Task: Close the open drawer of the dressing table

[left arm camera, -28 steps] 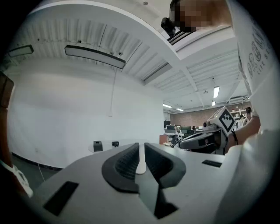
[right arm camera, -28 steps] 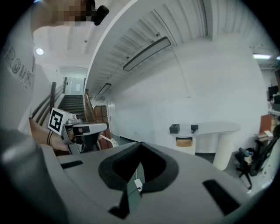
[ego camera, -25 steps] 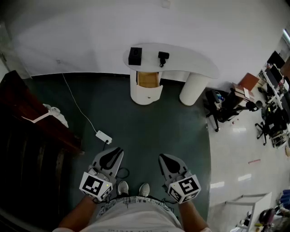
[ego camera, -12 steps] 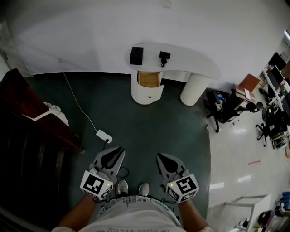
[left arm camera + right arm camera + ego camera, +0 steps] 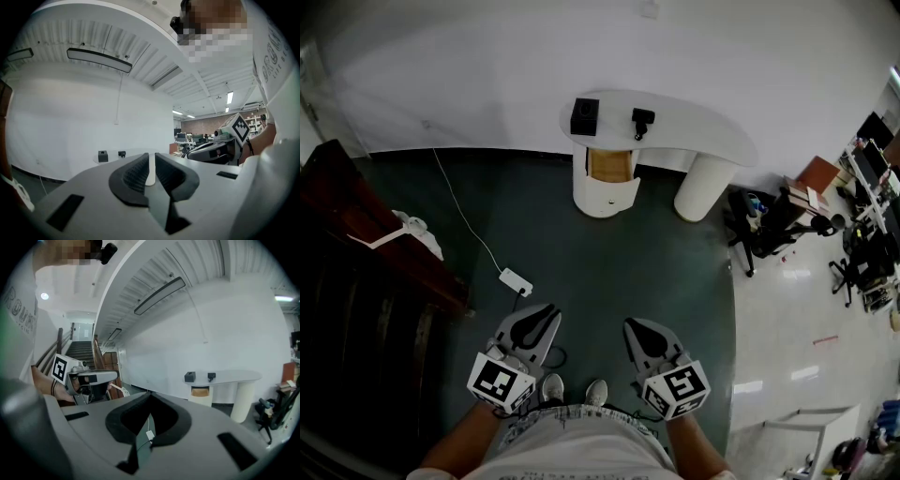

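Head view: square coded markers (image 5: 499, 382) on left gripper (image 5: 547, 308) and right gripper (image 5: 630, 324).

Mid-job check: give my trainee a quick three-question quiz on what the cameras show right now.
1. True or false: the drawer of the dressing table is already shut.
2. How many dark objects stand on the tabletop? A) none B) two C) five
3. Fill in: the white power strip lies on the dark ____.
Key: 1 false, it stands open. 2 B, a black box and a smaller black item. 3 floor.
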{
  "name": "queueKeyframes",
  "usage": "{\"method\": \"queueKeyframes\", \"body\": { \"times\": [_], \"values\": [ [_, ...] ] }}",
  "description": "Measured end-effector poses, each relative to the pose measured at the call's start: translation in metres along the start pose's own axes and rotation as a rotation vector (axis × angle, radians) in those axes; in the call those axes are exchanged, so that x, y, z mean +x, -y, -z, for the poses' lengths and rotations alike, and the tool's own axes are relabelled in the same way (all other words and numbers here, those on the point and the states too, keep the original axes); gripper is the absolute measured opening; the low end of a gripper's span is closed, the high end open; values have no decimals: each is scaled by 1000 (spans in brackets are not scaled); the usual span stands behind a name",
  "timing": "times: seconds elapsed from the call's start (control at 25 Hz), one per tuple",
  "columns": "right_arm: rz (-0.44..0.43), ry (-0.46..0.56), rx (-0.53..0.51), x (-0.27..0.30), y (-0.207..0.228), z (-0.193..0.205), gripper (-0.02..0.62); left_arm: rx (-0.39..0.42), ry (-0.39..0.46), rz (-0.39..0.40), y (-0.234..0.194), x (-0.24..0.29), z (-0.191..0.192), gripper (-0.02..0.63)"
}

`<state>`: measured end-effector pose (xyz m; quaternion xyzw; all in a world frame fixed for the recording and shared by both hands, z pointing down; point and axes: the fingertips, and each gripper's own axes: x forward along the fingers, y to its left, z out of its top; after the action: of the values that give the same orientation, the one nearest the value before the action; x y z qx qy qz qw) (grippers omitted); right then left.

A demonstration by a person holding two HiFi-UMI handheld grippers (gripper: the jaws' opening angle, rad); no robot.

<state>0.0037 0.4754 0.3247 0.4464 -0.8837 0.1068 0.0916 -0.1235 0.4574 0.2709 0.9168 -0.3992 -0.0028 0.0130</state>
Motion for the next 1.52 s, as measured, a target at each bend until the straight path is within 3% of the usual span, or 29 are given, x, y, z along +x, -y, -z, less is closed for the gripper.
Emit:
{"method": "queueKeyframes", "body": {
  "times": [0.44,1.52],
  "values": [
    [-4,2,13,0,0,0,9,5,-16,12,5,2,4,60],
    [-13,-5,26,-11,9,11,9,-14,-44,-7,13,9,18,190]
  ]
}}
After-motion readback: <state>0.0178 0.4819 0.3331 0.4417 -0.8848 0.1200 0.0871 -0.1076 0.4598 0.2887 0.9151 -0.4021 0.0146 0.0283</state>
